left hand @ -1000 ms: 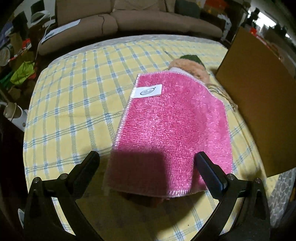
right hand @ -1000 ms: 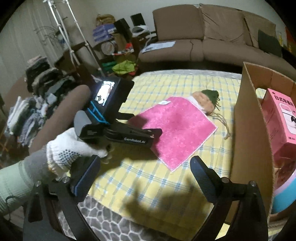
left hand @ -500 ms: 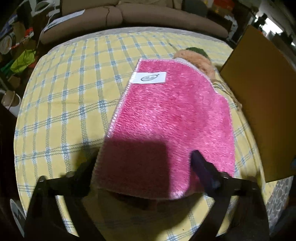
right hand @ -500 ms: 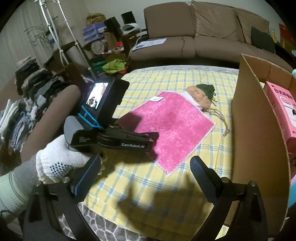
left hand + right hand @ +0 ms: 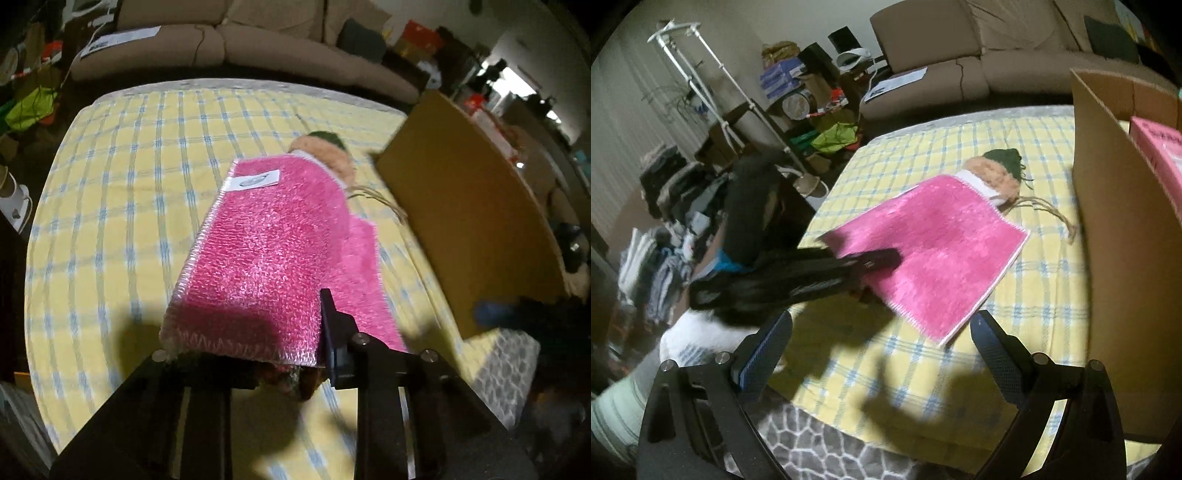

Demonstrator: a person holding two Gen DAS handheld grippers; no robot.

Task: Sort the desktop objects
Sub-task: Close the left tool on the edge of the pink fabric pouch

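Observation:
A pink fuzzy cloth [image 5: 273,258] with a white label lies on the yellow checked table [image 5: 110,206]. My left gripper [image 5: 255,354] is shut on the cloth's near edge and lifts it; this also shows in the right wrist view [image 5: 875,262], with the cloth [image 5: 942,254] raised at its left side. A knitted orange and green toy [image 5: 997,173] lies at the cloth's far edge, partly covered. My right gripper [image 5: 882,350] is open and empty above the table's near edge.
A tall cardboard box [image 5: 1119,236] stands at the right of the table and holds a pink carton [image 5: 1160,140]. A brown sofa [image 5: 997,55] is behind. Clutter and a white stand [image 5: 701,66] are at the left. A grey patterned mat [image 5: 820,443] covers the near edge.
My left gripper moved forward, closed on the pink cloth's near edge and raised it. My right gripper stayed open and shifted a little.

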